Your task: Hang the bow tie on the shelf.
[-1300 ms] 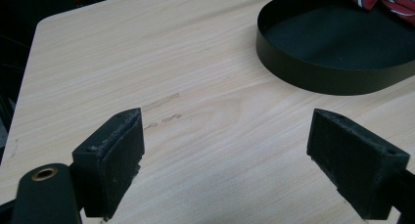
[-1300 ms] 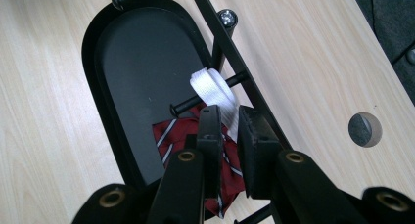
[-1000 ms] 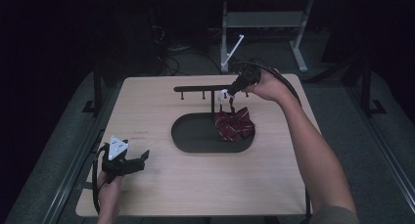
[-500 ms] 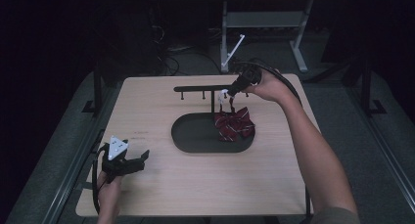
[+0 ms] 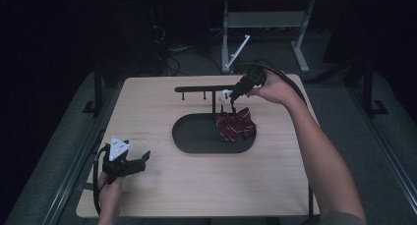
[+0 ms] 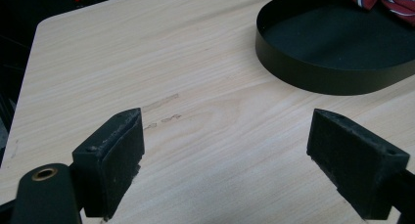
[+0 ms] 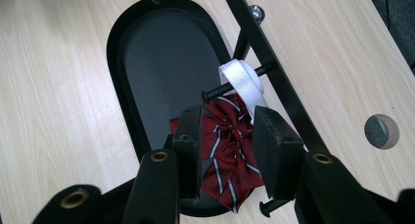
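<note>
High view: left gripper rests near-left on the table, jaws spread, empty. Farther right, right gripper, jaws just opening, straddles the red striped bow tie hanging from the rack peg over the black tray.

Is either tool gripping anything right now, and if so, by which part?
No. The right tool has just been opening, its jaws flanking the dark red striped bow tie hung by a white loop. The left tool is open.

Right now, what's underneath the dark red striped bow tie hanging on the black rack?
The black oval metal tray sits below the dark red striped bow tie; its dark floor shows alongside. The patch directly beneath is covered.
</note>
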`<state>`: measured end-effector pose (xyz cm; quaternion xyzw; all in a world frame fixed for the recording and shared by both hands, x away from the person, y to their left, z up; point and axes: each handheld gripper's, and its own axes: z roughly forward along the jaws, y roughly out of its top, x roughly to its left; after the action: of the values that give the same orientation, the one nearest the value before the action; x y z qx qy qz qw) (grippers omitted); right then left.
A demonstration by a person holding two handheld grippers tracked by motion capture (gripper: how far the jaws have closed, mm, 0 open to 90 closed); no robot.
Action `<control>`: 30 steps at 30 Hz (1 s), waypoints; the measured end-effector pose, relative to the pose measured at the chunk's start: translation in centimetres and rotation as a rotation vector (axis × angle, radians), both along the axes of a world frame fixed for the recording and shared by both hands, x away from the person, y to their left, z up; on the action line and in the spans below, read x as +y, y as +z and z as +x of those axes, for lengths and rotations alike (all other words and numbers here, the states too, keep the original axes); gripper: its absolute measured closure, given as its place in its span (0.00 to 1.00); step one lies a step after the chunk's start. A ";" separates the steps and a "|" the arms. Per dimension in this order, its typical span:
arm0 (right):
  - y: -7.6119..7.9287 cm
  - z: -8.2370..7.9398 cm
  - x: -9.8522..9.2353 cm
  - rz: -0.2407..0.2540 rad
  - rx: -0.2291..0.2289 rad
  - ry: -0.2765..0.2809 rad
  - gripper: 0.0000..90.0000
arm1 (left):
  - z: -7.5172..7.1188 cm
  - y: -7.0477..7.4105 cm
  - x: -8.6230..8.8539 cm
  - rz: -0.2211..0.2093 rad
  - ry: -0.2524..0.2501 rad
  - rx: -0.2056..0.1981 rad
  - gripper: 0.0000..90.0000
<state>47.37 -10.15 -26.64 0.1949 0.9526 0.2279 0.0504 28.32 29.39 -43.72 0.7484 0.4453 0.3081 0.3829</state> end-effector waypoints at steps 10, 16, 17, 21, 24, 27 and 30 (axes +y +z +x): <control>-0.1 -0.8 -0.6 0.038 0.003 0.004 0.68 | -0.1 0.0 -0.2 -0.010 0.001 0.000 0.15; -0.1 -1.2 -0.9 0.048 0.001 0.010 0.66 | -0.1 0.0 -0.2 -0.004 0.001 0.004 0.15; 0.0 -1.3 -1.0 0.047 0.002 0.007 0.66 | -0.1 0.0 -0.2 -0.002 0.001 0.005 0.15; 0.0 -1.5 -1.2 0.062 0.004 0.010 0.66 | -0.1 0.0 -0.2 -0.002 0.000 0.004 0.15; -0.1 -1.6 -1.3 0.063 0.002 0.013 0.66 | -0.1 0.0 -0.2 -0.003 0.000 0.003 0.15; -0.2 -1.7 -1.4 0.069 0.002 0.016 0.66 | -0.1 0.0 -0.1 -0.006 0.001 0.001 0.15; -0.1 -2.0 -1.4 0.074 0.004 0.016 0.66 | -0.1 0.0 -0.1 -0.006 0.001 0.000 0.15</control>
<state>45.41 -11.58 -26.73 0.1893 0.9452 0.2630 0.0397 28.24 29.25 -43.74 0.7470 0.4467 0.3068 0.3851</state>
